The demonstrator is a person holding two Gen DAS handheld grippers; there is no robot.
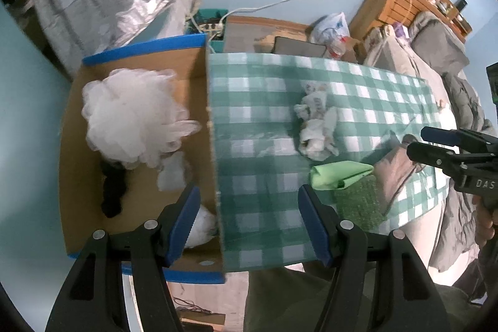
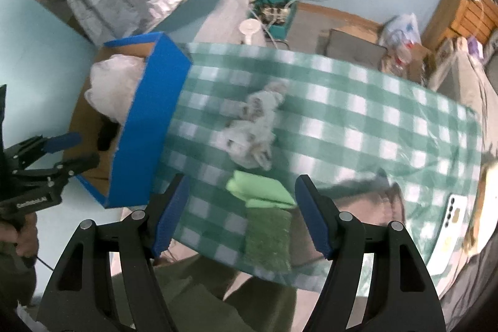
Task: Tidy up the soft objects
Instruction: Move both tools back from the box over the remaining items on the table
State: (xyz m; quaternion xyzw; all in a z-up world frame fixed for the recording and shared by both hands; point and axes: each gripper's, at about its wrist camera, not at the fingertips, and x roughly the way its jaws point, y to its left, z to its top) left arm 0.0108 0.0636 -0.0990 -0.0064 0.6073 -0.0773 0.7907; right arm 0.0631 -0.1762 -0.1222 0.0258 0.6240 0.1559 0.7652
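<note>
Two grippers hover above worktop (image 1: 255,120) in green-white check cloth. Left gripper (image 1: 249,226): jaws wide apart, empty; right gripper (image 2: 242,217): jaws wide apart, empty, body lettered "DAS", rest cut off. Cardboard box (image 1: 137,58), blue outside, holds one white mesh pouf (image 1: 130,117), one black item (image 1: 112,189). On cloth: one crumpled white rag (image 1: 317,123), one folded light-green cloth (image 1: 339,175), one dark-green scouring pad (image 1: 358,201), touching.
</note>
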